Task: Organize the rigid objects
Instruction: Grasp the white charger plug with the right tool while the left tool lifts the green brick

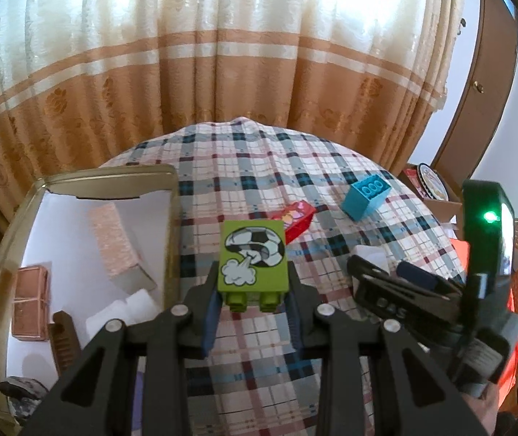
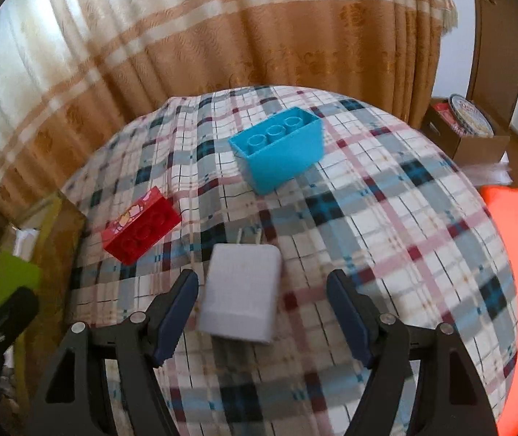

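Checked cloth (image 1: 259,363) covers the table, with a tan and cream curtain (image 1: 222,54) behind it. Low in the middle of the left wrist view, the left gripper (image 1: 255,290) squeezes a green block (image 1: 254,258) with a soccer ball picture, held up above the cloth. Left of it sits a gold tin box (image 1: 175,196) with white paper and pink things inside. Past the green block, a red block (image 1: 300,218) lies on the cloth, and a blue block (image 1: 366,196) lies upside down further right. In the right wrist view, the right gripper (image 2: 262,312) is spread wide, with a white plug charger (image 2: 240,290) lying between its fingers, nearer the left one. The picture is blurry, so I cannot tell if they touch it.
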The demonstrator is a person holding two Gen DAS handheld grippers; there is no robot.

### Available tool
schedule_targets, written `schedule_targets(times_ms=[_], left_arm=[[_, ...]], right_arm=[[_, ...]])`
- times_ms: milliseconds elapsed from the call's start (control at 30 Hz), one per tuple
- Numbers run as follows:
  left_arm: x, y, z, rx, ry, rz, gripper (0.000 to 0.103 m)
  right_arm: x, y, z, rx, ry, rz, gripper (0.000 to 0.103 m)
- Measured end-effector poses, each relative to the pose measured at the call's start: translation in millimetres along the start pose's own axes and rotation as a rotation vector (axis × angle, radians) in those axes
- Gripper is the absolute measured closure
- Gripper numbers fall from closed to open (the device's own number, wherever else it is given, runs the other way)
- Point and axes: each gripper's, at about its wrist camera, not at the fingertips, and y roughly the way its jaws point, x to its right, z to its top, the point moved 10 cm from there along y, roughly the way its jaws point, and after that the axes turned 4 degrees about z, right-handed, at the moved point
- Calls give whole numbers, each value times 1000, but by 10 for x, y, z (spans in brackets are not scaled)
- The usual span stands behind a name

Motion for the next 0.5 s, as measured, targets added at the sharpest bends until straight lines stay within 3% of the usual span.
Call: schedule_targets(times_ms=[133, 367, 500], left_arm=[[-66, -6, -14, -5, -15, 2, 73], [-108, -14, -46, -13, -15, 13, 73], [-141, -59, -72, -13, -15, 21, 73]], right_arm=[[-80, 65, 23, 0, -32, -23, 30], [-82, 74, -2, 3, -121, -120, 59], [-42, 39, -23, -8, -118, -113, 61]])
